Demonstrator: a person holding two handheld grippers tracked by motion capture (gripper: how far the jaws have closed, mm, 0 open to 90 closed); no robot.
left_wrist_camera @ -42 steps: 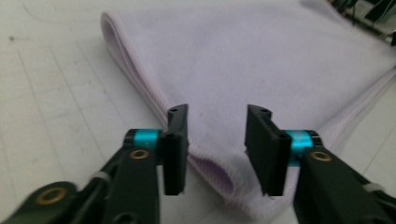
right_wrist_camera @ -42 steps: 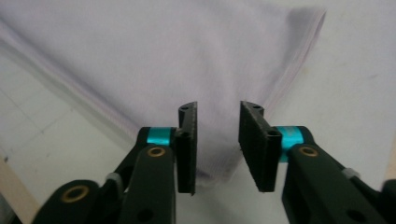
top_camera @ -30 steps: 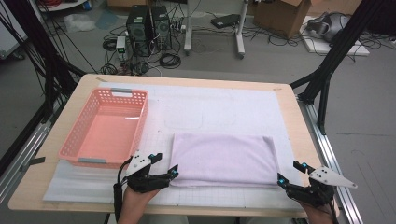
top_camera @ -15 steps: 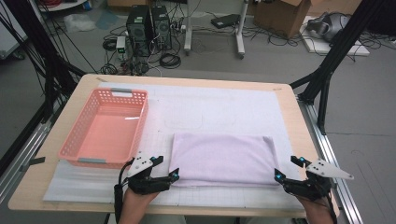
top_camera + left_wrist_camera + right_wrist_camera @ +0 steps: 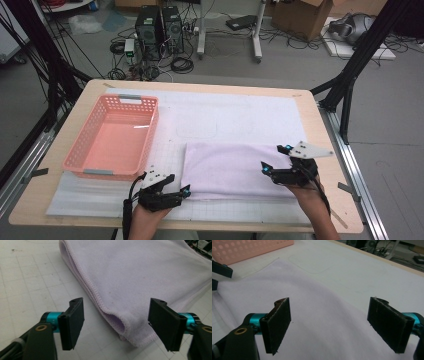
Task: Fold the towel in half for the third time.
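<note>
A folded lavender towel (image 5: 230, 167) lies flat on the white grid mat (image 5: 240, 115). My left gripper (image 5: 179, 187) sits at the towel's near-left corner. In the left gripper view, that folded corner (image 5: 125, 325) lies between the jaws of the left gripper (image 5: 117, 315). The jaws have just been closing, but the pads still stand clear of the cloth. My right gripper (image 5: 275, 159) hovers over the towel's right part with its jaws wide open. In the right gripper view, the towel (image 5: 312, 302) spreads under the right gripper (image 5: 329, 320), which has nothing pinched.
A pink plastic basket (image 5: 155, 120) stands empty on the mat's left side, also seen as the basket (image 5: 249, 247) in the right gripper view. The wooden table edge (image 5: 330, 150) runs close to the right of the right hand. Cables and computers sit on the floor beyond the table.
My right gripper has moved left and slightly up, from the table's near-right corner to above the towel's right part. The left gripper has stayed at the near-left corner, its jaws a little narrower.
</note>
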